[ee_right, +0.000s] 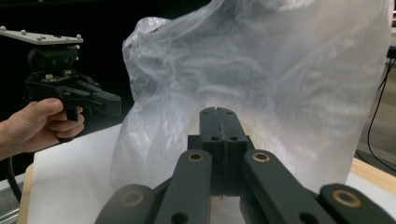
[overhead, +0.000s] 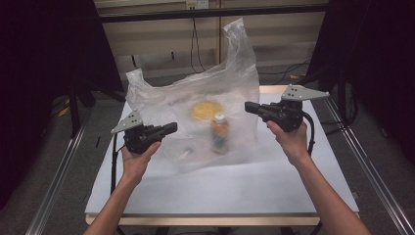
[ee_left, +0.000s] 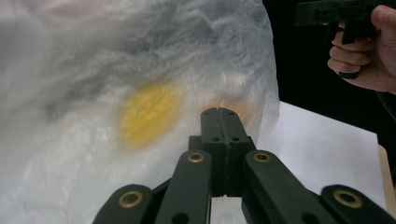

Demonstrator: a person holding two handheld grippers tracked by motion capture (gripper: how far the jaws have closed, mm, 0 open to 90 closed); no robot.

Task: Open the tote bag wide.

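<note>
On the white table (overhead: pixel 274 186), both tools (overhead: pixel 172 128) (overhead: pixel 249 106), jaws pressed together empty, flank a crinkled translucent plastic bag (overhead: pixel 161 103).

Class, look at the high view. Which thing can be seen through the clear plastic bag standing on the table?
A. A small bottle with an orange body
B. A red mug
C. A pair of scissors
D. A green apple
A: through the clear plastic bag the high view shows a small bottle with an orange body and a pale cap, beside a round yellow thing.
</note>
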